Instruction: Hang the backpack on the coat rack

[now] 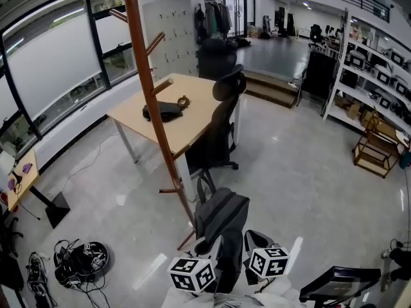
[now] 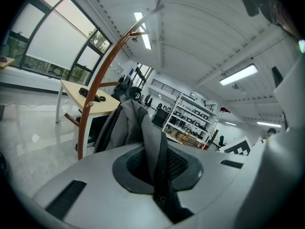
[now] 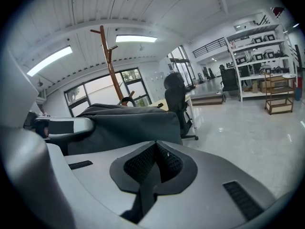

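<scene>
Doubly pinching the grey fabric backpack (image 1: pixel 221 213) beside the slender wooden coat rack (image 1: pixel 151 88): left gripper (image 2: pixel 159 175) clamping narrowly on padded mesh strap (image 2: pixel 151 137), right gripper (image 3: pixel 148 175) likewise on flat webbing (image 3: pixel 147 192).

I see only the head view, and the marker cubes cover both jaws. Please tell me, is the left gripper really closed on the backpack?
Observer: Yes. In the left gripper view, the left gripper has its jaws shut on a mesh shoulder strap of the backpack.
Operator: And the other one?
Observer: The right gripper has its jaws shut on a flat dark strap.
Operator: Thank you. What is above the top edge of my picture?
Observer: The top of the coat rack. In the right gripper view it is bare; nothing hangs there.
</scene>
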